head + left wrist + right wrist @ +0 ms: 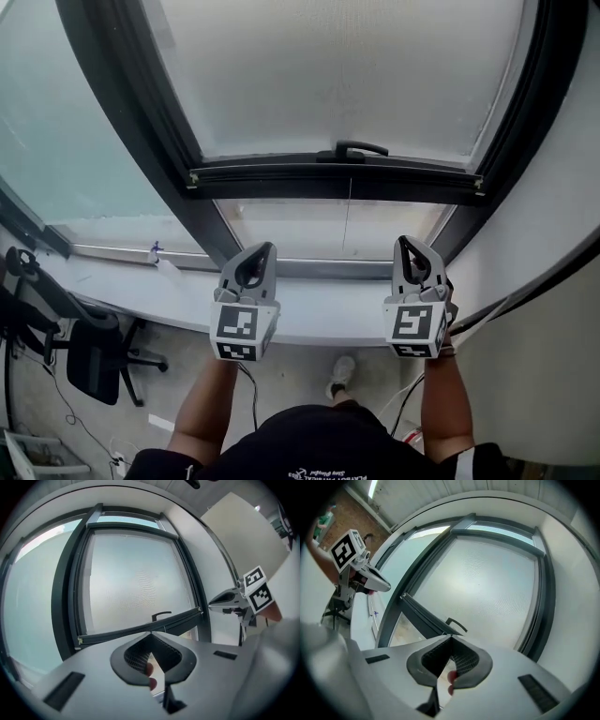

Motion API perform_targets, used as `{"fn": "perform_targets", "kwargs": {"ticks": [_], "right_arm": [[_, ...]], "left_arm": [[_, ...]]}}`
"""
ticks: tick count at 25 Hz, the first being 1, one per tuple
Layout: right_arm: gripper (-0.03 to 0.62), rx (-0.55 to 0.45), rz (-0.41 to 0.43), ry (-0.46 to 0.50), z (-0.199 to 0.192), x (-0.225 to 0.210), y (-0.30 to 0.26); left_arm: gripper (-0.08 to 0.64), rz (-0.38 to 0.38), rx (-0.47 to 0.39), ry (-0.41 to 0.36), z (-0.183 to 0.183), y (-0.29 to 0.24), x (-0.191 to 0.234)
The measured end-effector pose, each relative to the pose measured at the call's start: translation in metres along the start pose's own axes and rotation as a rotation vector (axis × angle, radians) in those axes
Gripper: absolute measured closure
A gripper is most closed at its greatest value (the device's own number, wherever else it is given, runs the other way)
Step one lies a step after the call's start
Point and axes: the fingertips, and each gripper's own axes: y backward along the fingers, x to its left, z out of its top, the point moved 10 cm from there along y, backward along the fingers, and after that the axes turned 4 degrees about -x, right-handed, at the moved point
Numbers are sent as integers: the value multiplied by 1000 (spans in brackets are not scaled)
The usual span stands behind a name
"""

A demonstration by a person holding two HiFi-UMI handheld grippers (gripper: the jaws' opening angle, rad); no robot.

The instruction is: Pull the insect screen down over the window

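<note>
The insect screen is a pale mesh that covers most of the window. Its dark bottom bar carries a black handle and stands above the sill, with an uncovered strip of pane below it. My left gripper and right gripper are side by side below the bar, over the sill, and touch nothing. Both are shut with nothing between the pads. In the left gripper view the shut tips point at the bar. The right gripper view shows the same, with the handle ahead.
A white sill runs below the window, with a small blue and white object on it at the left. A thin cord hangs from the bar. A white wall stands at the right. On the floor at the left is an office chair.
</note>
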Motion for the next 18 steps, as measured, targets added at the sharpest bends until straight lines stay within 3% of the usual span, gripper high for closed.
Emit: {"fn": "perform_targets", "kwargs": {"ticks": [6, 14, 18], "right_arm": [[586, 17, 18, -213, 7, 41, 62], [586, -2, -11, -366, 9, 86, 135], [586, -14, -39, -385, 19, 98, 166]], "left_arm": [[557, -2, -20, 21, -5, 65, -12], [557, -4, -60, 92, -13, 136, -34], [557, 5, -55, 127, -13, 164, -42]]}}
